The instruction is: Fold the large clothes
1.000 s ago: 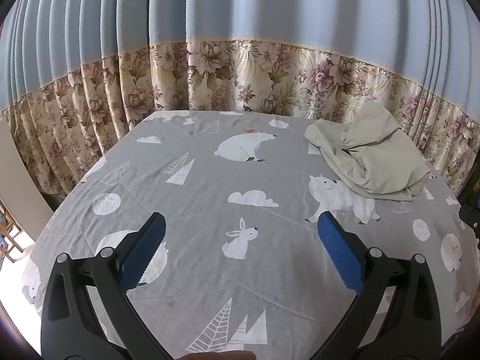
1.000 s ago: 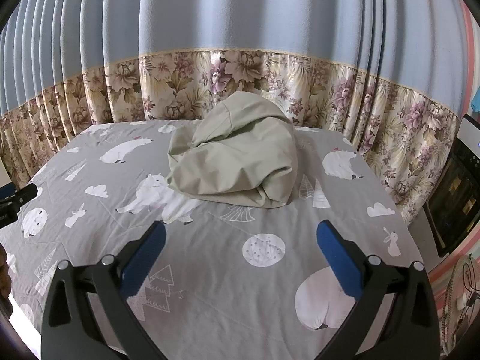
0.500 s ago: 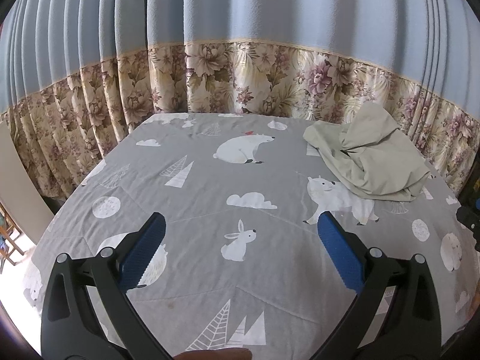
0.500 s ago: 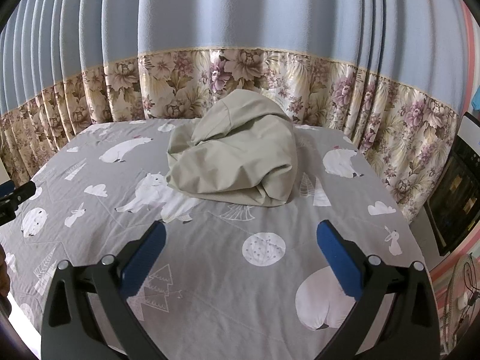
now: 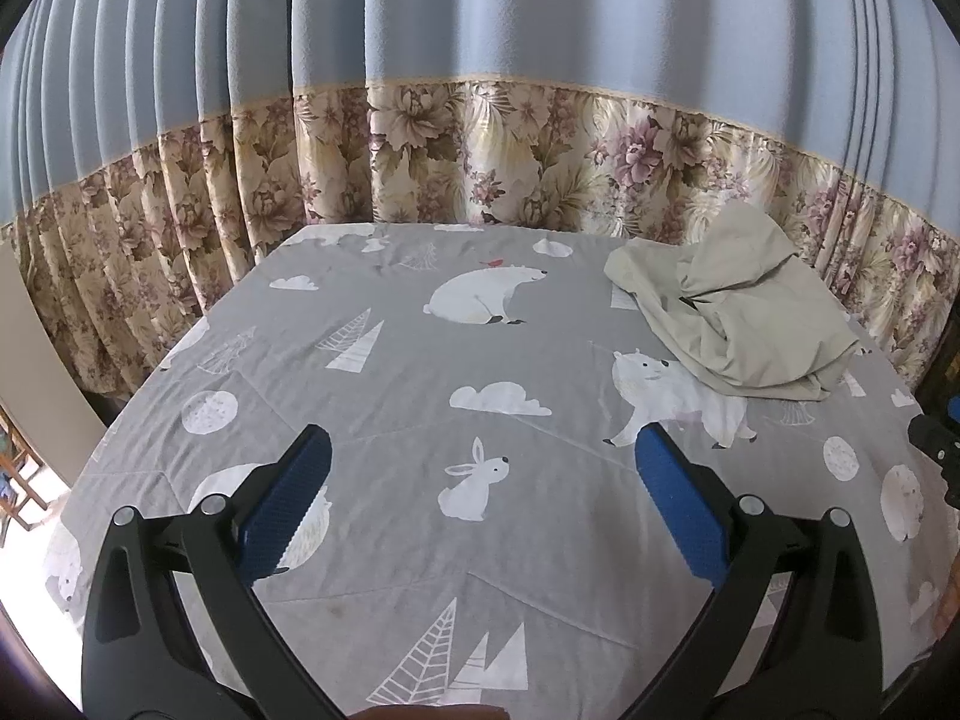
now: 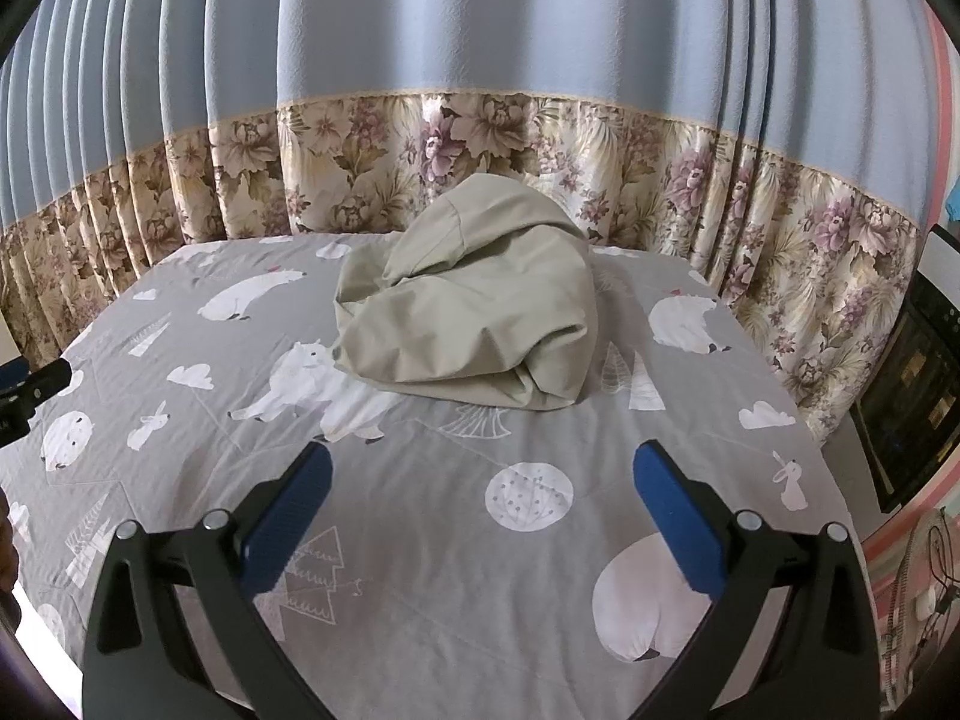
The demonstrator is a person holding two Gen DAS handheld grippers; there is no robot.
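1. The task's thing: one large khaki-beige garment (image 6: 474, 312) lies crumpled in a heap on the far part of the bed, close to the floral curtain band. From my left wrist view the same garment (image 5: 738, 318) sits far right. No hem, sleeve or collar can be identified with certainty; the type of garment cannot be told.

2. My right gripper (image 6: 480, 486) hangs above the bedsheet, pointed at the heap but apart from it. Its blue-padded jaws stand wide and hold nothing.

3. My left gripper (image 5: 480, 474) hangs over bare sheet, near a printed rabbit, well apart from the garment. Its jaws are likewise wide and empty.

4. Surroundings: the grey bedsheet (image 6: 420, 570), printed with polar bears, trees and clouds, covers the whole work surface and lies mostly smooth. A blue curtain (image 6: 480, 30) with a floral lower band closes the far side. A dark appliance (image 6: 924, 384) stands at the right edge.

5. Step in hand, by my judgement: approach. No fold is made; the garment is not yet spread.

6. Next move, by my judgement: both grippers must travel to the heap, each close on a separate edge or corner, then draw the cloth toward the open middle of the sheet and lay it flat. Risk: pinching several layers, or the bedsheet, together.
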